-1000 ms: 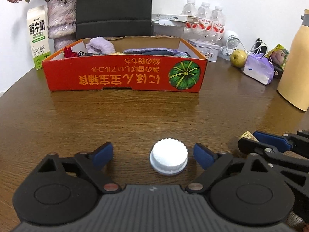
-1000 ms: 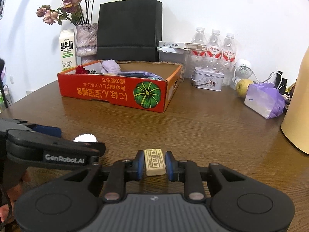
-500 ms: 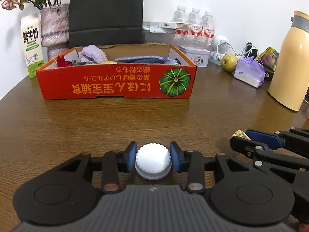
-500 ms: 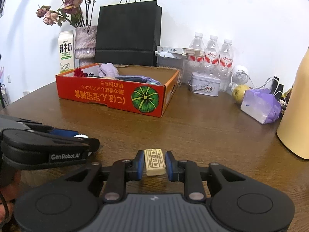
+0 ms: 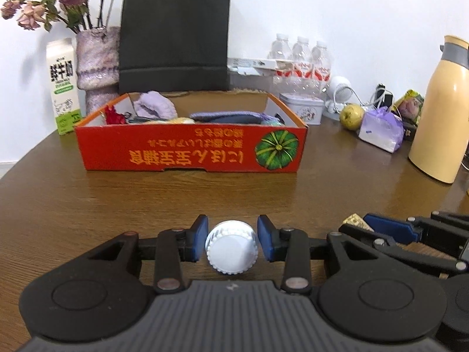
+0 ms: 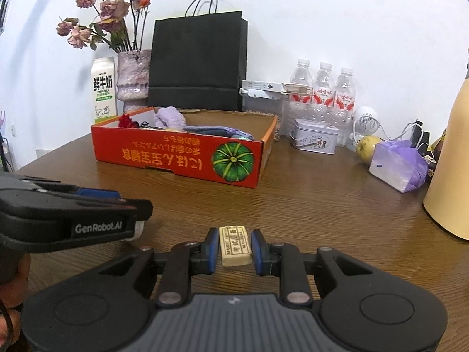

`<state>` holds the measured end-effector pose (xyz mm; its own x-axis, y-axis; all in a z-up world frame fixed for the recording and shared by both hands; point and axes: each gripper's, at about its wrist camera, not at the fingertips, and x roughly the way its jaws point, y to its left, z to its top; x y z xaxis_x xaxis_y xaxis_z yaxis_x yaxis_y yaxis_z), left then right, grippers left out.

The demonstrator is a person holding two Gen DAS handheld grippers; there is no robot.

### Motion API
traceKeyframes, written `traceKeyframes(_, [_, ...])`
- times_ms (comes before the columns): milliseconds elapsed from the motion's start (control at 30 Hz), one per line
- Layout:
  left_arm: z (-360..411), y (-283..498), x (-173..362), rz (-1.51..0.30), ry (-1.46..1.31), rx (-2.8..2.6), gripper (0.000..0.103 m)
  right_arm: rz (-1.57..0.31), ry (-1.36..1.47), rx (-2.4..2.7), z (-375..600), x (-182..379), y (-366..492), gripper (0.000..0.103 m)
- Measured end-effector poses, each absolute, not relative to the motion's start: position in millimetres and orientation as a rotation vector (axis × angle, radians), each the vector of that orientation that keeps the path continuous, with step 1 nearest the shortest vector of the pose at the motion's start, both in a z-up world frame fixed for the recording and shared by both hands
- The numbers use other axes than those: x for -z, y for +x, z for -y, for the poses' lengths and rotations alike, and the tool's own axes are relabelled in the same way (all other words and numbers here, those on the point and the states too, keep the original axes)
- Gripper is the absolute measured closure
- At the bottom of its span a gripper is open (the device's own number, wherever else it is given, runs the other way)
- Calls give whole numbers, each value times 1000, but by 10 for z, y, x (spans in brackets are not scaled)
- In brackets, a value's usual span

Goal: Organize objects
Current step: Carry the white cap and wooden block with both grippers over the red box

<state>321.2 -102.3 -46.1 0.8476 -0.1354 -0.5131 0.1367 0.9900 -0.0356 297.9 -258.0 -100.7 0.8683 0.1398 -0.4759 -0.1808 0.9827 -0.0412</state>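
Surface: round-edged brown wooden table (image 5: 88, 205)
Centre: red cardboard box (image 5: 190, 152)
Back left: milk carton (image 5: 63, 88), vase (image 5: 96, 64), black paper bag (image 5: 176, 38)
Back right: water bottles (image 5: 302, 61), tin (image 5: 302, 111), probably an apple (image 5: 351, 113), purple bag (image 5: 381, 132), yellow flask (image 5: 439, 111)

left gripper (image 5: 232, 242) is now clamped on the white cap (image 5: 231, 248), lifted off the table (image 5: 117, 205) and tipped toward the camera

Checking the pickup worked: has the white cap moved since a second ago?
Yes. The white cap, clamped in the left gripper, has tipped off the table, lifted toward the red box.
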Motion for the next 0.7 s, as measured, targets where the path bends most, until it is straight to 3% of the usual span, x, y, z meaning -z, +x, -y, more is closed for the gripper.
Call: traceKeyframes(700, [470, 2982, 279, -461, -59, 76, 65, -412, -66, -154, 2118, 895, 2818, 81])
